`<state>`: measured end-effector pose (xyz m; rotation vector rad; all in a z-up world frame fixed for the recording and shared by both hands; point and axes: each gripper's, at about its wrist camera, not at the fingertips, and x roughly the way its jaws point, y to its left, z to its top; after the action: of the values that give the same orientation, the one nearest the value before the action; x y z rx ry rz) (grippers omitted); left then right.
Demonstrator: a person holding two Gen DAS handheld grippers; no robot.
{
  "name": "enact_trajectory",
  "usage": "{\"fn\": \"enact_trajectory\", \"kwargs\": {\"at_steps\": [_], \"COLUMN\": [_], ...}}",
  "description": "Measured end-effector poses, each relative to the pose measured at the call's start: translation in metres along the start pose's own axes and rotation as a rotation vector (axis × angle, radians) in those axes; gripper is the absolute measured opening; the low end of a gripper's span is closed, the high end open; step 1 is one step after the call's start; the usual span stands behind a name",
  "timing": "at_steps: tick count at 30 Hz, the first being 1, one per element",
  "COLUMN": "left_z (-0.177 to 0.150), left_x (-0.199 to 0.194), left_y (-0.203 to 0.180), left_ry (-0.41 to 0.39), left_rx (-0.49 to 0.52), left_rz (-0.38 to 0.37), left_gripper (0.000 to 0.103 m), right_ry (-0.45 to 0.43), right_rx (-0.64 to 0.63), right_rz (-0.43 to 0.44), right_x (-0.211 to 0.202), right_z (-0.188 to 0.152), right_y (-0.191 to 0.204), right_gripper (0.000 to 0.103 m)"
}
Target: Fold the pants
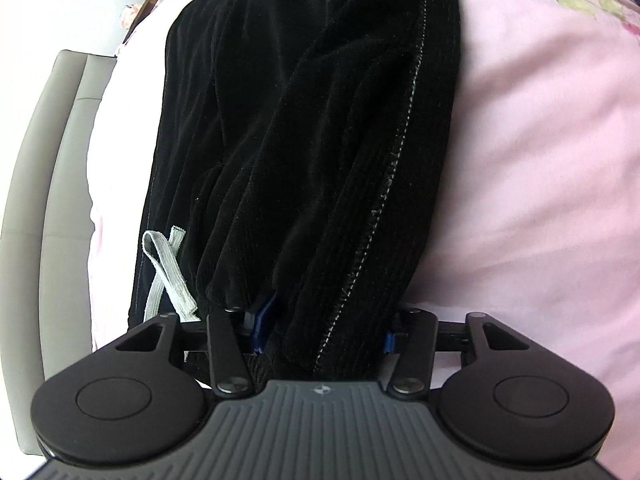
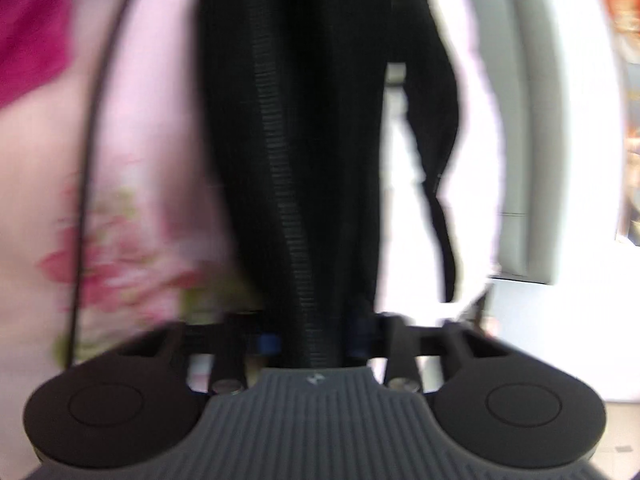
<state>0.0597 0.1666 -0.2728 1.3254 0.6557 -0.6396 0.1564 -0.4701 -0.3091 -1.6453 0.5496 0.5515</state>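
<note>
The right wrist view is smeared with motion blur, so fine detail there is hard to read; the fingertips of both grippers are buried in cloth and cannot be seen. The black pants (image 1: 304, 152) fill the middle of each view and run off the top edge, their far end cut off.

The pants lie on a bed with a pale pink sheet (image 1: 540, 168) printed with green leaves and pink flowers. To the left of the pants in the left wrist view stands a grey padded headboard (image 1: 60, 200) and a white wall beyond it. In the right wrist view a thin black cable (image 2: 86, 184) curves across the sheet left of the pants.

The cloth is a ribbed, corduroy-like black fabric, bunched in soft lengthwise folds, with a pale stitched seam (image 1: 404, 128) and a looped grey elastic strap (image 1: 168, 268) at its left edge.

The left gripper (image 1: 320, 336) has its jaws closed on a thick bundle of the pants. The right gripper (image 2: 314, 340) likewise clamps a ribbed band of the pants.
</note>
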Motion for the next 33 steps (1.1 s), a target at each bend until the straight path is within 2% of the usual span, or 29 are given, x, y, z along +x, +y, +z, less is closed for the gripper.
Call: {"fn": "enact_trajectory", "kwargs": {"at_steps": [1, 2, 6, 10, 15, 20, 24, 29, 33], "left_z": [0.0, -0.001, -0.007, -0.013, -0.022, -0.033, -0.04, -0.05, -0.059], "left_x": [-0.005, -0.011, -0.034, -0.047, -0.059, -0.051, -0.032, -0.014, 0.009], "left_y": [0.006, 0.014, 0.059, 0.113, 0.161, 0.192, 0.201, 0.232, 0.257], "left_ry": [-0.008, -0.027, -0.103, -0.183, -0.216, -0.209, -0.191, -0.2, -0.172], "left_rx": [-0.03, -0.064, -0.245, -0.44, -0.543, -0.605, -0.626, -0.701, -0.713], "left_rz": [-0.006, -0.008, -0.002, -0.01, 0.066, 0.088, 0.092, 0.088, 0.039], "left_gripper": [0.036, 0.033, 0.029, 0.026, 0.024, 0.023, 0.022, 0.022, 0.022], "right_ry": [0.006, 0.01, -0.008, -0.013, -0.015, -0.019, -0.021, -0.02, -0.019], "right_rx": [0.002, 0.034, 0.126, 0.194, 0.196, 0.21, 0.185, 0.169, 0.17], "right_rz": [0.017, 0.026, -0.02, -0.126, -0.253, -0.335, -0.339, -0.343, -0.315], "right_x": [0.002, 0.0, 0.005, 0.014, 0.013, 0.032, 0.054, 0.09, 0.121], "right_z": [0.0, 0.001, -0.004, -0.009, -0.009, -0.007, 0.013, 0.022, 0.03], "right_y": [0.0, -0.006, -0.055, -0.117, -0.174, -0.22, -0.24, -0.269, -0.293], "right_gripper": [0.005, 0.004, 0.004, 0.003, 0.003, 0.003, 0.003, 0.003, 0.003]}}
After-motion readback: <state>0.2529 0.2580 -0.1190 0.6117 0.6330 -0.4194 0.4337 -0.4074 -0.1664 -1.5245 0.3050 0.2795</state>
